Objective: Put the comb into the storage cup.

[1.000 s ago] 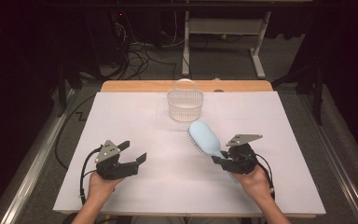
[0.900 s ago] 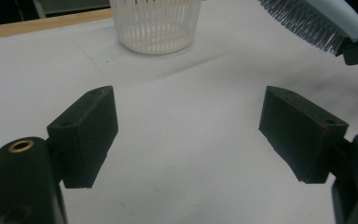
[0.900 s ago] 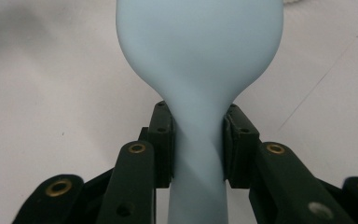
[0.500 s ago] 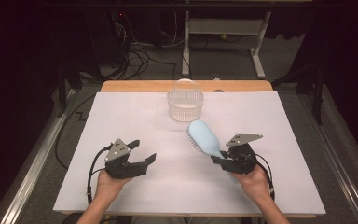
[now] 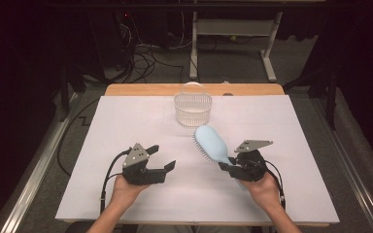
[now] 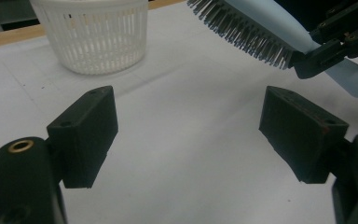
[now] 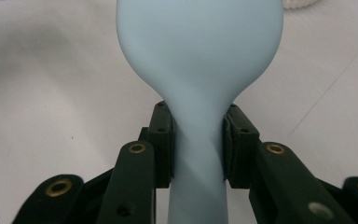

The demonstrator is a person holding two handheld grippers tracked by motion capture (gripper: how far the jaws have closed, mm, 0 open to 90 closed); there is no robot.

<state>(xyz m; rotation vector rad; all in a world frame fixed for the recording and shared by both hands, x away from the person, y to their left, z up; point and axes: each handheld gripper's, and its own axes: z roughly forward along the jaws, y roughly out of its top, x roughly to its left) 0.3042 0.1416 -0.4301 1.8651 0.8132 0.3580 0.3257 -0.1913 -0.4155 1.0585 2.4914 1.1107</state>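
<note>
The right gripper clamps the neck of a pale blue hairbrush, holding it bristles-down and tilted above the white table just in front of the white basket, while the left gripper hovers nearby with jaws spread wide.

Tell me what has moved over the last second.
The left gripper, jaws open, slid across the table toward the hairbrush. The right gripper stayed put, still clamped on the brush's neck. The basket hasn't moved.
</note>
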